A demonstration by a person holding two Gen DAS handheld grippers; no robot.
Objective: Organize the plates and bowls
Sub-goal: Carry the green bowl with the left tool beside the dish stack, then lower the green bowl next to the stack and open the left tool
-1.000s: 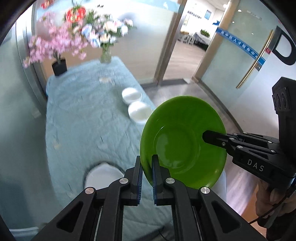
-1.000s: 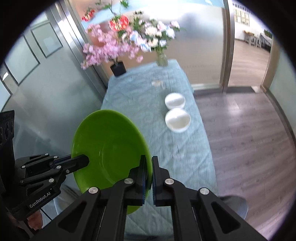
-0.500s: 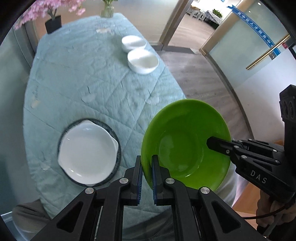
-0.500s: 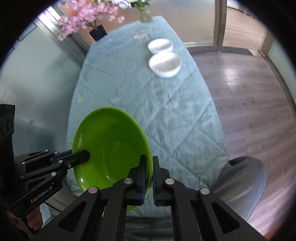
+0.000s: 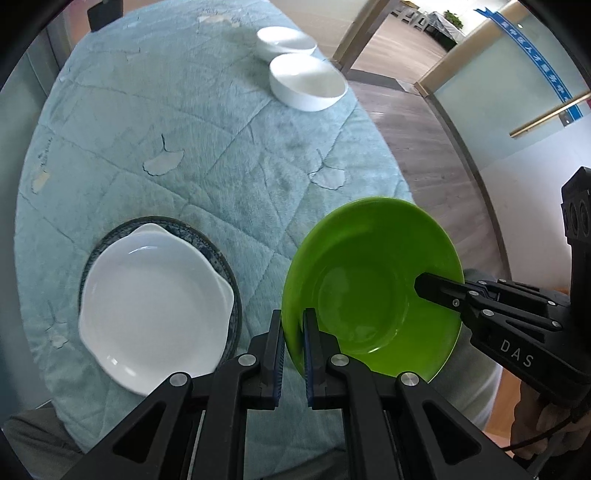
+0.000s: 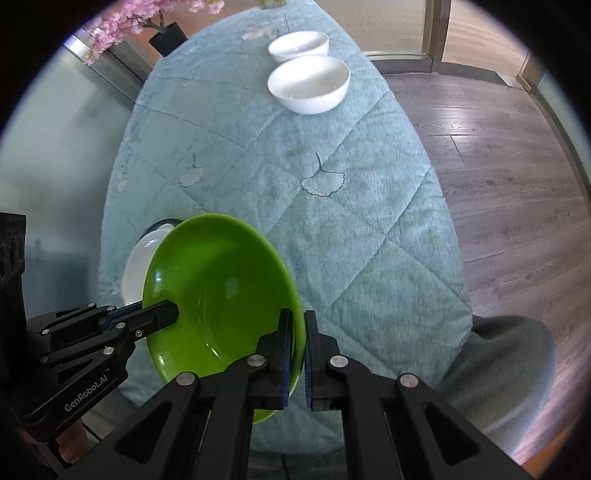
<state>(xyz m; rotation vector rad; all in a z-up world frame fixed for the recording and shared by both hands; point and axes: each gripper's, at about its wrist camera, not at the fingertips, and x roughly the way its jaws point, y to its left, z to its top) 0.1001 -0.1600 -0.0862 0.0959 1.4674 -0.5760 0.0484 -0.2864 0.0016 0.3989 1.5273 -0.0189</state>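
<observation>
gripping green plate [image 5: 369, 284] by opposite rims | left gripper [image 5: 293, 332] clamped on its left edge | right gripper [image 6: 298, 339] clamped on its right edge (plate tilted, above the tablecloth [image 5: 221, 147]) | white dish [image 5: 155, 302] beside it

Tabletop [image 5: 207, 155]: long, covered with a quilted pale teal cloth [image 6: 332, 229] stitched in diagonal lines and ginkgo-leaf outlines. Far end: pink blossom arrangement [image 6: 147, 18] in a dark square pot [image 6: 168, 37]. Left of tabletop: frosted glass wall [image 6: 66, 155] with metal framing. Right of tabletop: grey-brown wood-plank floor [image 6: 498, 177], lit by daylight with a soft sheen. Beyond: frosted glass partition [image 5: 517, 122] with a blue band [image 5: 532, 48] and a brass-coloured bar handle [image 5: 546, 118]. Further back: open doorway [image 5: 402, 40] onto a bright room with furniture, details too small to tell.
</observation>
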